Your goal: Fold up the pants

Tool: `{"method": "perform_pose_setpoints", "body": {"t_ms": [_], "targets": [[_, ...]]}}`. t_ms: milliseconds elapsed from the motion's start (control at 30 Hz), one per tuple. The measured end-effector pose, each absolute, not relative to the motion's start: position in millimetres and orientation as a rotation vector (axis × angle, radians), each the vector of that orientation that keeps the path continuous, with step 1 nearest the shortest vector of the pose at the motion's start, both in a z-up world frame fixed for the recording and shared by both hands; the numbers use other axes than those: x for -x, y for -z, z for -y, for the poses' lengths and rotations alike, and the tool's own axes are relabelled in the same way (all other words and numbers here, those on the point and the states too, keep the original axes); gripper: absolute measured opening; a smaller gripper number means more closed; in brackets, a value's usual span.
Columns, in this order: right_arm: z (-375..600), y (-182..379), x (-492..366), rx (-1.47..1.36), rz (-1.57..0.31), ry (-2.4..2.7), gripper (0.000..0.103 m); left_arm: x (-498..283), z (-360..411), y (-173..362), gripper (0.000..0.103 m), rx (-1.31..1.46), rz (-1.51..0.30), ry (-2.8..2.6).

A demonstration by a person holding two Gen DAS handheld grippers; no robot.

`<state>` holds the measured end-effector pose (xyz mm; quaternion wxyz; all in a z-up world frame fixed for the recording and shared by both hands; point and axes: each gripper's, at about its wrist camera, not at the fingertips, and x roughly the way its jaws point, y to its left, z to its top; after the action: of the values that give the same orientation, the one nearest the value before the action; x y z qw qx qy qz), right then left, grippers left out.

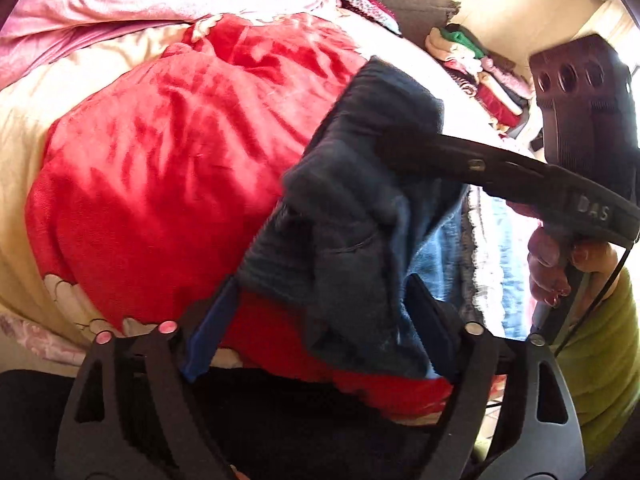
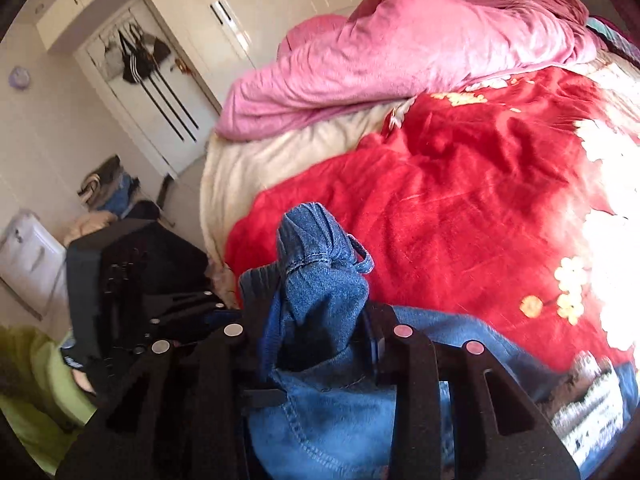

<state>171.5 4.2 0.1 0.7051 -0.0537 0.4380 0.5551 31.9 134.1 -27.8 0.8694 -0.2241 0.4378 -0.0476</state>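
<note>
Blue denim pants (image 1: 352, 216) hang bunched over the red blanket. In the left wrist view, my left gripper (image 1: 322, 282) stands open around the lower part of the bunch. A strip of red shows between its left pad (image 1: 212, 328) and the cloth. From the right, a finger (image 1: 440, 146) of my right gripper reaches into the top of the bunch. In the right wrist view, my right gripper (image 2: 316, 296) is shut on a wad of the pants (image 2: 320, 264), and more denim (image 2: 340, 412) lies under it.
A red flowered blanket (image 2: 460, 208) covers the bed, with a pink quilt (image 2: 400, 52) heaped at the far side. Folded clothes (image 1: 484, 76) are stacked at the back right. A hand (image 1: 548, 272) and green sleeve (image 1: 600, 352) hold the right gripper. Wardrobe doors (image 2: 224, 12) stand beyond the bed.
</note>
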Motion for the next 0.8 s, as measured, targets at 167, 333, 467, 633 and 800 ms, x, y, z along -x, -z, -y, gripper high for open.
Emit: {"method": "perform_pose_setpoints", "body": {"t_ms": [167, 333, 467, 633, 800], "targets": [[32, -23, -171, 0.071, -0.918, -1.217, 0.032, -39, -114, 23, 0.081, 0.534, -0.914, 0.211], [66, -32, -173, 0.031, -0.892, -1.190, 0.032, -45, -87, 13, 0.073, 0.551, -0.898, 0.305], [89, -35, -175, -0.004, -0.877, -1.169, 0.033, -46, -73, 3, 0.066, 0.530, -0.889, 0.323], [114, -38, -178, -0.049, -0.860, -1.140, 0.036, -53, -51, -6, 0.066, 0.515, -0.888, 0.362], [152, -42, -174, -0.099, -0.834, -1.063, 0.059, -64, -17, -10, 0.066, 0.479, -0.890, 0.447]]}}
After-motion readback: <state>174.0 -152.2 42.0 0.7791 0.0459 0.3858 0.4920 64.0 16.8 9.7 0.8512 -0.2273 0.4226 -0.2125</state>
